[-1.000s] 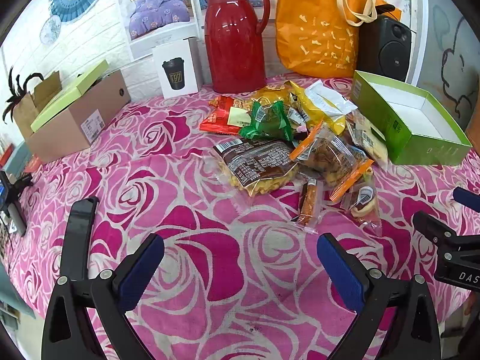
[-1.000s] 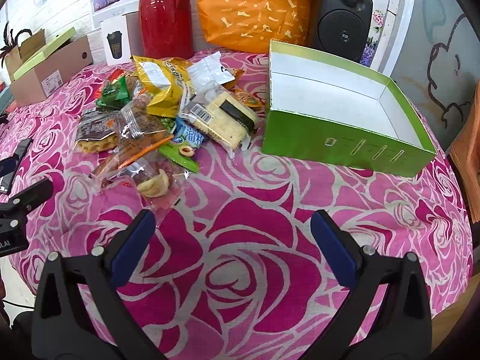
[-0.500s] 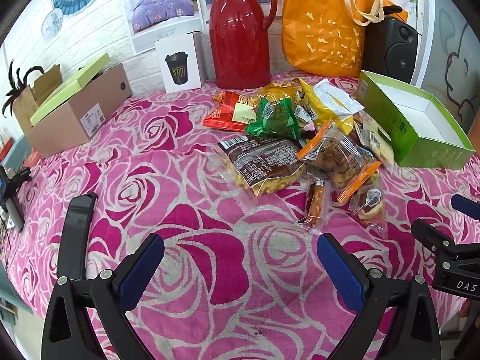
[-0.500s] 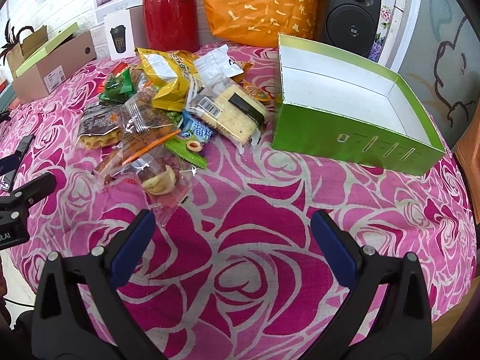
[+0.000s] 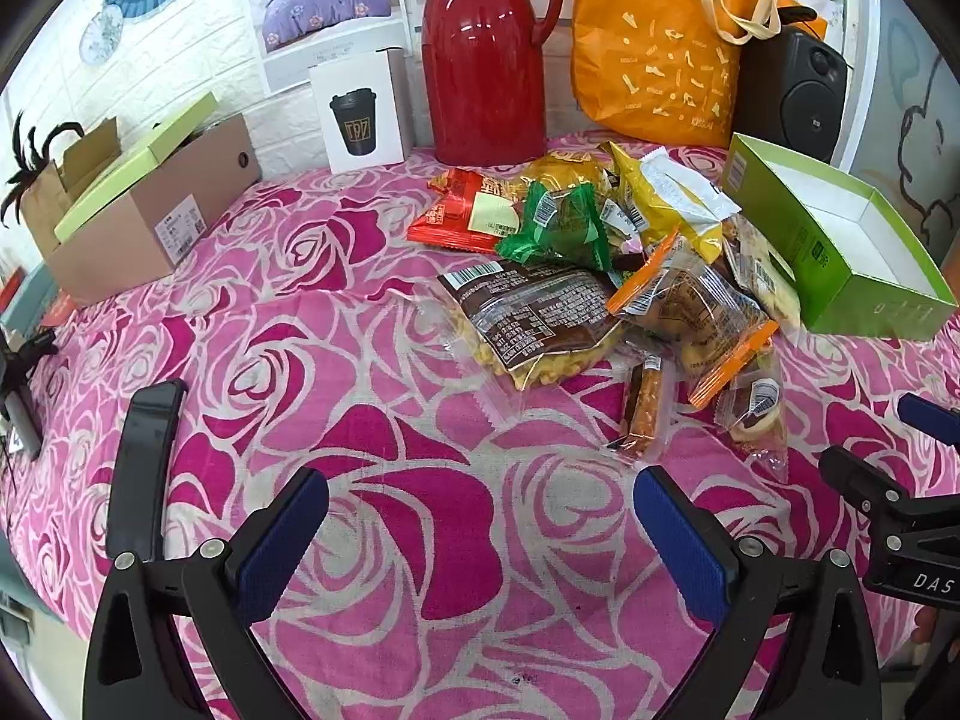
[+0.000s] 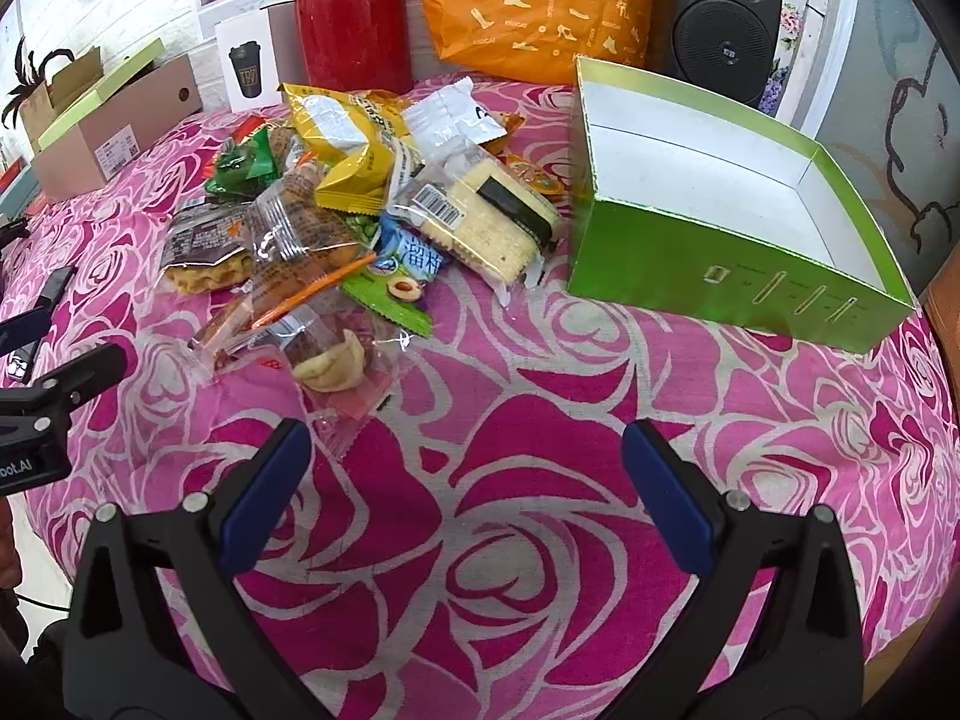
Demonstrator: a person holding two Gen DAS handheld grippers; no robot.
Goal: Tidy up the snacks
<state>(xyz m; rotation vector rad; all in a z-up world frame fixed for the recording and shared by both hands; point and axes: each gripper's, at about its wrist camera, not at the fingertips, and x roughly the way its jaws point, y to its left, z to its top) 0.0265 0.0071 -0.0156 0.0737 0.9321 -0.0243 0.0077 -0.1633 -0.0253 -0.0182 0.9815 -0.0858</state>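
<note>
Over the last second we had eased both spread, empty claws, left claw (image 5: 480,531) and right claw (image 6: 465,480), a little closer to the snacks (image 6: 360,210) heaped mid-surface beside the empty green box (image 6: 720,264), so nothing was sorted yet.

Count on the rose-print pink tablecloth (image 5: 372,504): one open green cardboard box (image 6: 708,276); one red plastic thermos jug (image 5: 483,54); one orange fabric tote bag (image 5: 654,54); one black speaker (image 6: 720,30); two blue-padded grippers, left (image 5: 480,534), right (image 6: 465,489).
</note>
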